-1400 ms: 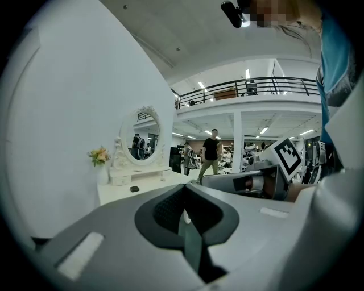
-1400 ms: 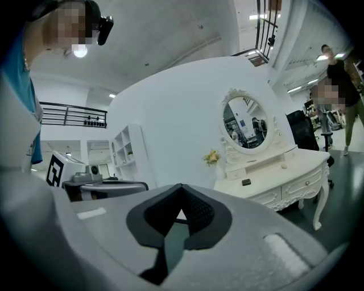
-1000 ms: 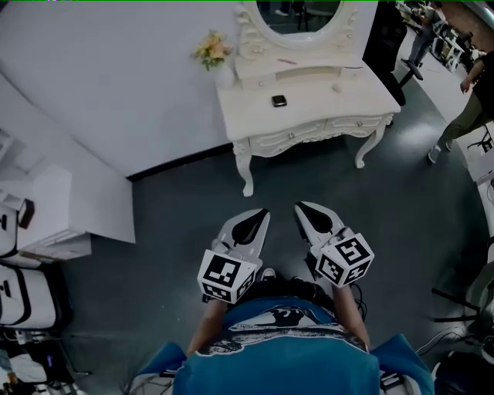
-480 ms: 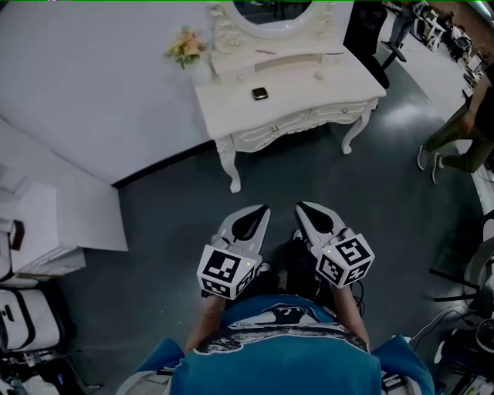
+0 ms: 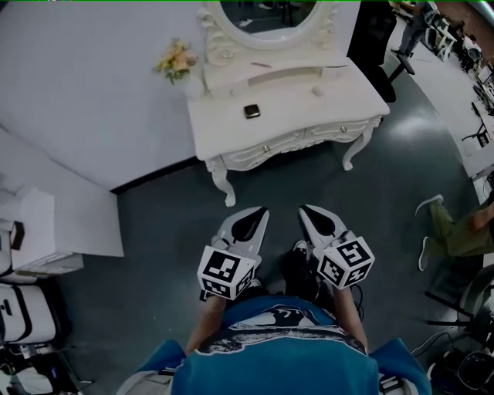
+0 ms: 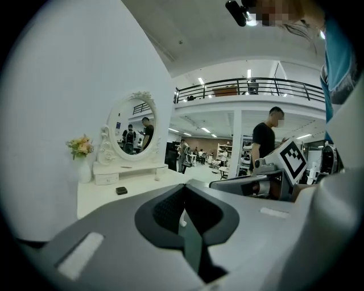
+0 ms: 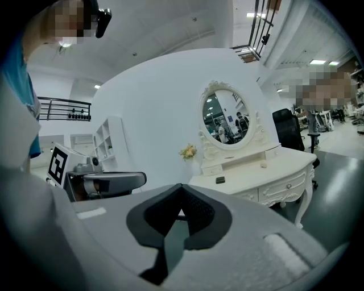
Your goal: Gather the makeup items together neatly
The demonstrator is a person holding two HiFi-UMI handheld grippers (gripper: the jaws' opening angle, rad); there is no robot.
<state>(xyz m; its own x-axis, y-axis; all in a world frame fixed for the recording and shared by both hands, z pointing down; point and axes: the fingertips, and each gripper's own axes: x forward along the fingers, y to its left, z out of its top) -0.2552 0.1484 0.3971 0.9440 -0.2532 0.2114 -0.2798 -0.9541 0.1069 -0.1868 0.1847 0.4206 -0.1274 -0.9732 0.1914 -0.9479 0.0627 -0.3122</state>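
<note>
While the left tongs (image 5: 259, 211) and the right tongs (image 5: 306, 208) hang side by side over the dark floor (image 5: 170, 224), well short of the white desk (image 5: 293, 108), both are clenched with nothing between them. A small dark case (image 5: 252, 111) lies near the middle of the desk. A small pale item (image 5: 316, 91) sits well apart to its right, and flowers (image 5: 176, 59) stand at the back left beside the oval mirror (image 5: 268, 15).
</note>
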